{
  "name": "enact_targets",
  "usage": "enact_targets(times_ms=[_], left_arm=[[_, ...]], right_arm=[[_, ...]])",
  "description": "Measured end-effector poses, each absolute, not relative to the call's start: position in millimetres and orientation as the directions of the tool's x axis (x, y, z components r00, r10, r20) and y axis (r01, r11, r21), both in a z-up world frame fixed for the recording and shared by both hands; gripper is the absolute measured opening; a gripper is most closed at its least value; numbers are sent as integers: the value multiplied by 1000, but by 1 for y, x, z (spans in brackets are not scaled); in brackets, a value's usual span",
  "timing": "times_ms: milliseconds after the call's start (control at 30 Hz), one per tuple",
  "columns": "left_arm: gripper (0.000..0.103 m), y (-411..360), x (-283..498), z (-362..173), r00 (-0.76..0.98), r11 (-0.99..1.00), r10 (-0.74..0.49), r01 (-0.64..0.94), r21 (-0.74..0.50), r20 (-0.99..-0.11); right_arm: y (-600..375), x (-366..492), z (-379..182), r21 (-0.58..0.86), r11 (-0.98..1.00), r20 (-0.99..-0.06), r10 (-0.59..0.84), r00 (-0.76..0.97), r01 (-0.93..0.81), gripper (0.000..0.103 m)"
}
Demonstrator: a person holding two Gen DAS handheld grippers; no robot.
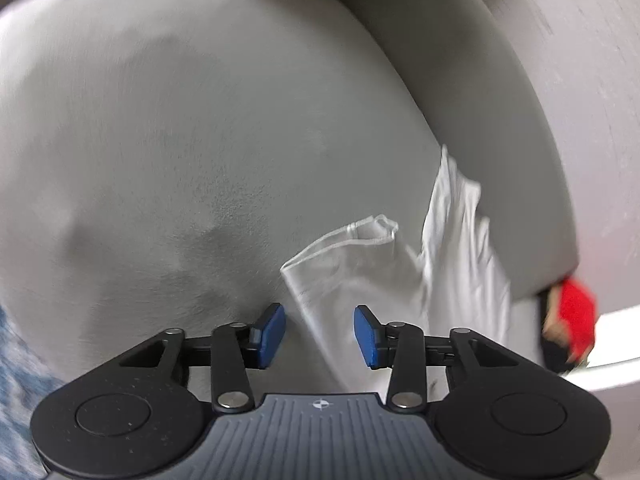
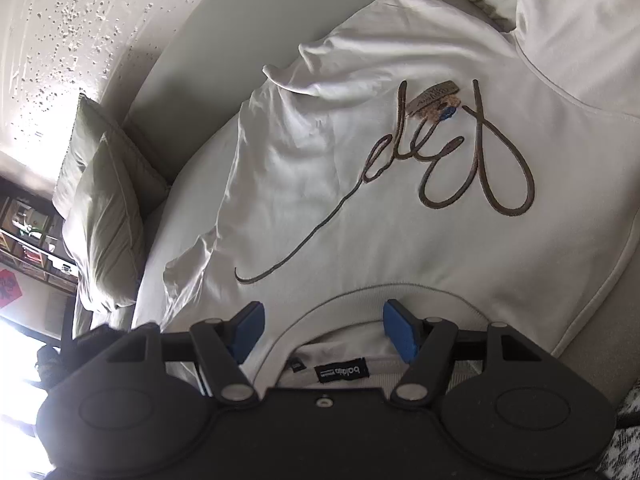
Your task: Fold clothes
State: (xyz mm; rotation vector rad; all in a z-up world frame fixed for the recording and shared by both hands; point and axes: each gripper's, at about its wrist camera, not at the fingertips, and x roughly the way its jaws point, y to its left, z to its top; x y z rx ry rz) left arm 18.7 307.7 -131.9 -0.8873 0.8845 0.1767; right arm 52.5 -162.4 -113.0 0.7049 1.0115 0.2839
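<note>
Two views were all I had. In the left wrist view, my left gripper point(image 1: 320, 334) hung over a grey cushioned surface point(image 1: 200, 140), its jaws spread wide with nothing between the blue pads point(image 1: 272, 334). A white sleeve point(image 1: 360, 264), cuff end toward the middle of the frame, lay across the lower right, just beyond the jaws and apart from them. I judged the gripper was lined up there to reach that sleeve, though the blur left the gap unclear. A red object point(image 1: 576, 316) sat at the right edge.

In the right wrist view, the white sweatshirt point(image 2: 400, 220) lay spread face up, script lettering point(image 2: 460, 160) across the chest and a hang tag point(image 2: 434, 98) on it. My right gripper point(image 2: 324, 330) sat over the collar point(image 2: 360, 300) at lower centre, jaws wide apart, straddling the neckline and pinching nothing. Pillows point(image 2: 104, 200) lay at the left.
</note>
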Motion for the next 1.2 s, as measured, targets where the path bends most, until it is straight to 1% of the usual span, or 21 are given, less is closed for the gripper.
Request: enact_targets(times_ms=[100,133,167,233,267,300,367,500,567,600,633,700,767,800,833,867,900,933,1067,1133,1200], left_arm=[[26,310,19,-142,649,588,-212,-513,-625,-731],[12,311,19,-145,650,569,-212,-525,-633,-730],[5,312,19,-148,651,550,-213,-536,-640,-728],[1,314,19,-155,654,511,-214,-558,-654,-726],[1,313,19,-155,653,512,-200,-566,-646,-730],[1,308,18,-149,647,554,-156,-568,-608,-746],[1,299,17,-137,636,632,-66,-570,-525,-769],[2,283,18,-115,606,751,110,-570,-334,-788],[3,284,28,-120,549,781,132,-570,-254,-826],[4,283,27,-119,540,788,127,-564,-246,-832],[11,282,23,-115,541,794,142,-562,-231,-829],[12,277,12,-106,551,808,183,-556,-194,-814],[17,268,1,-94,594,833,217,-526,-170,-775],[17,264,-3,-87,622,847,229,-506,-161,-749],[17,257,-10,-83,654,865,226,-476,-160,-722],[17,245,-17,-81,693,889,188,-421,-178,-696],[17,234,-18,-77,723,912,130,-355,-204,-678],[20,222,-17,-75,741,931,60,-283,-231,-669],[20,171,-1,-84,716,948,-156,-84,-306,-680],[20,144,9,-93,674,950,-199,-45,-309,-712],[20,123,10,-110,627,959,-213,-13,-284,-749]], right_arm=[[-166,51,-115,669,736,-666,532,523,104,65],[-166,51,-115,673,732,-663,534,525,107,65],[-166,51,-115,675,729,-662,535,525,109,65],[-167,51,-115,678,726,-662,536,524,113,65],[-166,52,-115,675,729,-664,535,522,111,65],[-165,52,-114,672,732,-666,534,521,109,65],[-164,53,-113,664,740,-672,531,517,103,65],[-160,54,-110,643,763,-681,525,510,73,71],[-163,52,-106,643,762,-679,524,515,73,72],[-166,51,-103,649,757,-674,524,520,78,72],[-169,49,-101,654,752,-670,524,525,84,72],[-189,42,-89,657,748,-651,502,570,92,72],[-212,33,-77,630,770,-649,451,613,101,70],[-224,29,-72,610,785,-651,418,634,109,61],[-236,25,-66,589,800,-652,385,653,117,51],[-242,23,-65,562,817,-666,359,654,124,29],[-247,21,-64,535,834,-680,333,654,131,19],[-253,19,-63,508,850,-692,307,653,139,19],[-240,22,-72,512,851,-707,338,621,120,18],[-228,23,-77,506,857,-714,353,604,97,19],[-219,24,-86,493,866,-732,360,578,85,19]])
